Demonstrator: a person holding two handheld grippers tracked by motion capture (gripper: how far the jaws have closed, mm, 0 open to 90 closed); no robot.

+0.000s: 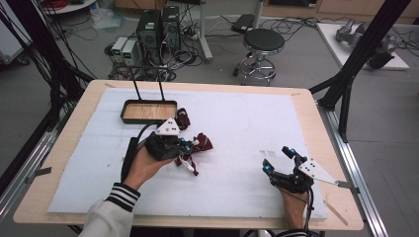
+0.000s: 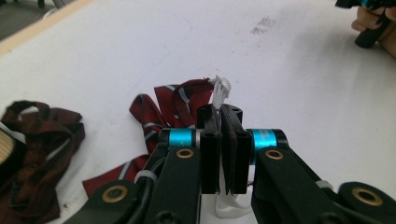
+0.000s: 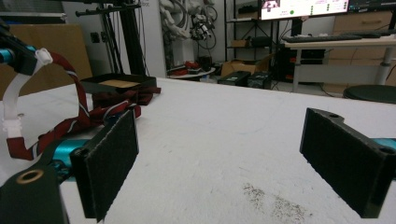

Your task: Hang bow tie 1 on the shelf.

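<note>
My left gripper is shut on the white strap of a dark red striped bow tie, lifting part of it off the white mat. In the right gripper view the same bow tie hangs from that strap at the left. A second dark red bow tie lies beside the black tray with the wooden bottom. At the mat's right front corner my right gripper stands open with nothing between its jaws.
The tray has two tall black handle rods rising at its back. The wooden table edge frames the mat. Behind the table are computer towers, cables and a black stool.
</note>
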